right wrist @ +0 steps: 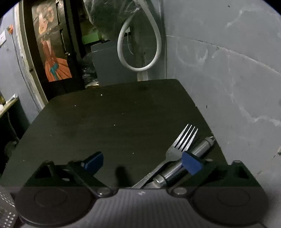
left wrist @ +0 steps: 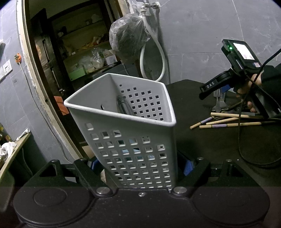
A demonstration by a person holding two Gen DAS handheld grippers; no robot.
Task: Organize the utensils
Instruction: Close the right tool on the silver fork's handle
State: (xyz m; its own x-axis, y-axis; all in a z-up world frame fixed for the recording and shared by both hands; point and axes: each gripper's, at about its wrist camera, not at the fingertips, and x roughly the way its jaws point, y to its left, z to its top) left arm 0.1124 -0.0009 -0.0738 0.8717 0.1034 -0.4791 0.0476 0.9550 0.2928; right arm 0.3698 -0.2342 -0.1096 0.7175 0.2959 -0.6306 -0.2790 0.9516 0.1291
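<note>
I see one white holder (left wrist: pixel 133 140) clamped in my left gripper (left wrist: pixel 140 166), one utensil handle (left wrist: pixel 123 107) inside | right gripper (right wrist: pixel 142 163) wide, empty — over one fork (right wrist: pixel 180 142), right of holder | four chopsticks (left wrist: pixel 228 121) nearby

a lived-in home, at a utility or kitchen corner. grey tiled walls (left wrist: pixel 202 35) meet at a tap (left wrist: pixel 149 6) with a white hose (left wrist: pixel 162 57) looping down and a filled plastic bag (left wrist: pixel 128 35) hanging from it. a worn, arched doorway (left wrist: pixel 29 70) opens on a dim storeroom whose shelves (left wrist: pixel 87 57) are crowded with packets and boxes. a switch plate (left wrist: pixel 6 69) sits on the wall, and a door poster (right wrist: pixel 52 52) shows a figure in an orange dress. on the dark tabletop (right wrist: pixel 105 114) lie a fork (right wrist: pixel 180 143) and chopsticks (left wrist: pixel 228 121), beside a white perforated basket (left wrist: pixel 131 140).
</note>
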